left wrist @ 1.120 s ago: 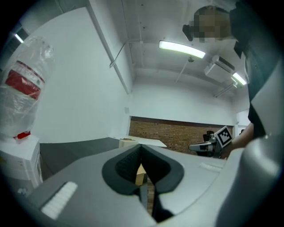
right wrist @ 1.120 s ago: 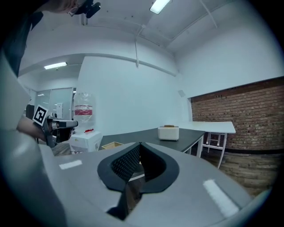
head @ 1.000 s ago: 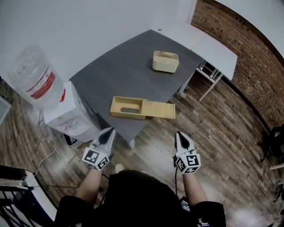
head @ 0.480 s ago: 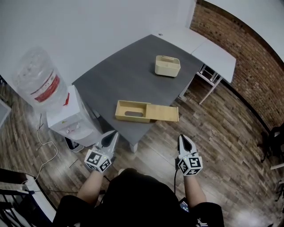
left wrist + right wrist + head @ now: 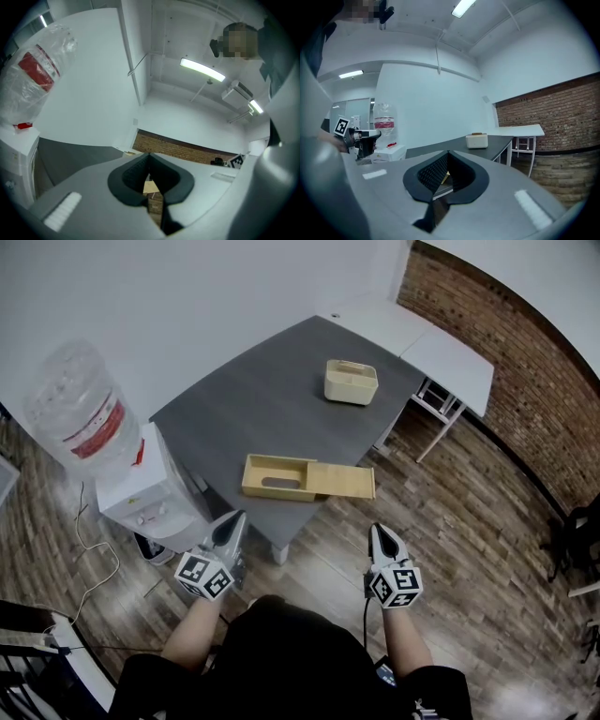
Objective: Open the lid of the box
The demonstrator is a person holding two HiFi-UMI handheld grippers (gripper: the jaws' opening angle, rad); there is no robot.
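A flat pale wooden box (image 5: 275,475) lies near the front edge of the dark grey table (image 5: 253,399). Its left part shows a dark oval slot, and its flat lid (image 5: 343,481) juts out to the right. My left gripper (image 5: 233,518) and right gripper (image 5: 378,530) hang low in front of the person, off the table and well short of the box. Both are shut with nothing between the jaws. In the left gripper view the closed tips (image 5: 149,154) point up towards the wall. In the right gripper view the tips (image 5: 448,152) point at the table's edge.
A small cream box (image 5: 351,382) stands further back on the table and shows in the right gripper view (image 5: 476,140). A water dispenser (image 5: 141,493) with a large bottle (image 5: 75,409) stands at the table's left. A white table (image 5: 441,343) adjoins at the back right, near a brick wall.
The head view has shifted slightly, so the table sits a bit higher in the picture. Both grippers stay shut and low in front of the person.
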